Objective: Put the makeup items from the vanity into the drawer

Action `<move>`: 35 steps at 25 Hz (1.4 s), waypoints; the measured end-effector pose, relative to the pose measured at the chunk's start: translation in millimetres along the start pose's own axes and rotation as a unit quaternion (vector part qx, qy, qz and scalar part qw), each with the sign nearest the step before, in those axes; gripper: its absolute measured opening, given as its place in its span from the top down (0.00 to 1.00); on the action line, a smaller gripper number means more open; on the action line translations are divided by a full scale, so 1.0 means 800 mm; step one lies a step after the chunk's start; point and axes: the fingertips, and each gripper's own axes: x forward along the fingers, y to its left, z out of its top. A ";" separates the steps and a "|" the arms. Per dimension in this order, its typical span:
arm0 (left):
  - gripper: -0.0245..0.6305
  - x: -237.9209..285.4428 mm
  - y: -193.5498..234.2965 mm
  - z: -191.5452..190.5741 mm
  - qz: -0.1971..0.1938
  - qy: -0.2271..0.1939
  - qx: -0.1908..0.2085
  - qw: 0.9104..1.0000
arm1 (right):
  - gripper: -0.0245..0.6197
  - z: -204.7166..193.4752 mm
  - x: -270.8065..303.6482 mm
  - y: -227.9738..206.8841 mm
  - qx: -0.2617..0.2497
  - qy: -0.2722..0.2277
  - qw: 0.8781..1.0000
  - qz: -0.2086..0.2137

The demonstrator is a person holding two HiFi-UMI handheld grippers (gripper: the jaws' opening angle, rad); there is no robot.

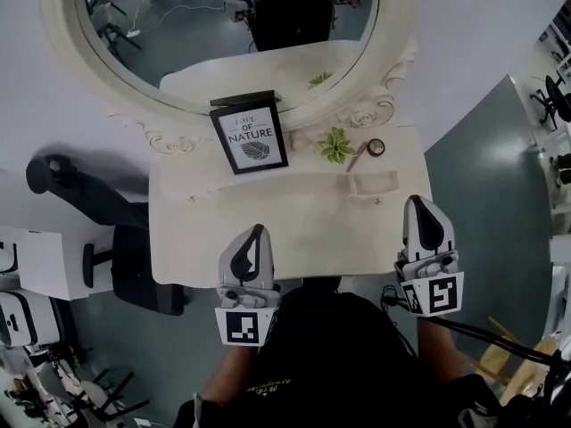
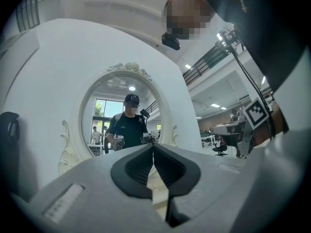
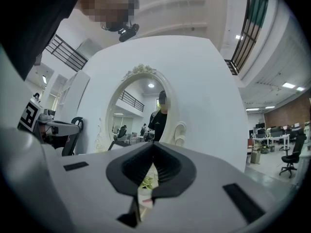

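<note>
The oval mirror rises behind the back edge of the white vanity; a black chair stands off its left edge; a framed print leans at the middle of the back edge, with a small green plant just to its right; my left gripper hangs over the front edge and my right gripper over the front right corner, both with jaws pressed together on nothing; a small white tray lies near the right edge; behind it, near the back right corner, sit a round compact and a thin stick, well apart from both grippers.
</note>
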 end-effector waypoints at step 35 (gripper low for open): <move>0.93 -0.027 0.037 -0.074 0.028 0.081 -0.034 0.996 | 0.48 -0.259 0.173 -0.079 0.020 0.270 0.960 0.073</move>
